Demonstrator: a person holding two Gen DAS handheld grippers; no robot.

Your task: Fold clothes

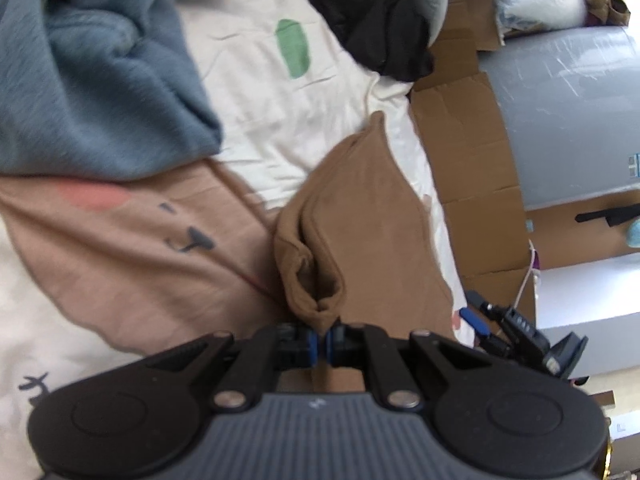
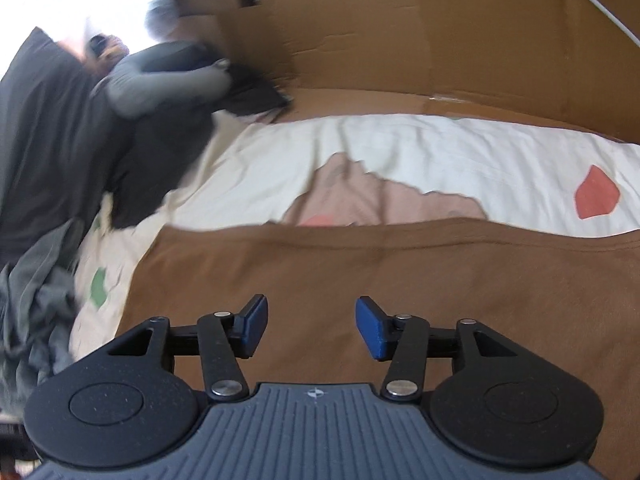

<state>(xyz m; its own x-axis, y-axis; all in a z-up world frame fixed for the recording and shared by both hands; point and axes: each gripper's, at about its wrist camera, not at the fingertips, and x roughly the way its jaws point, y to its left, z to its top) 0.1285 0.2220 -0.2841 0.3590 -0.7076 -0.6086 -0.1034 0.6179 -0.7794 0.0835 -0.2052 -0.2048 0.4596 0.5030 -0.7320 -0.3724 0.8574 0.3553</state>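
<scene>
**Brown garment partly folded; one corner in your grip, the pile untouched**

Your left gripper [image 1: 322,346] is pressed together on a bunched fold of the brown garment [image 1: 360,216], which rises from the pads as a narrow ridge and runs away across the bedsheet [image 1: 260,80]. Your right gripper [image 2: 311,330] stands spread above the flat part of the same garment, with nothing between its blue pads [image 2: 370,328]; whatever edge it worked is now free.

In the right wrist view the brown cloth lies smooth and broad, its far edge straight against the sheet, so one fold looks laid down. The lifted ridge in the left view says the piece is not finished: that side has yet to be carried over and flattened.

What remains, as far as can be judged: completing this garment, then the others. A blue-grey fleece [image 1: 100,80] lies heaped at the left of the sheet, a black garment [image 1: 372,28] is crumpled at its far end, and dark grey clothes [image 2: 52,128] sit in a loose pile. No folded stack shows in either view. Flattened cardboard [image 1: 460,140] borders the sheet. The task appears to be at an early stage.
</scene>
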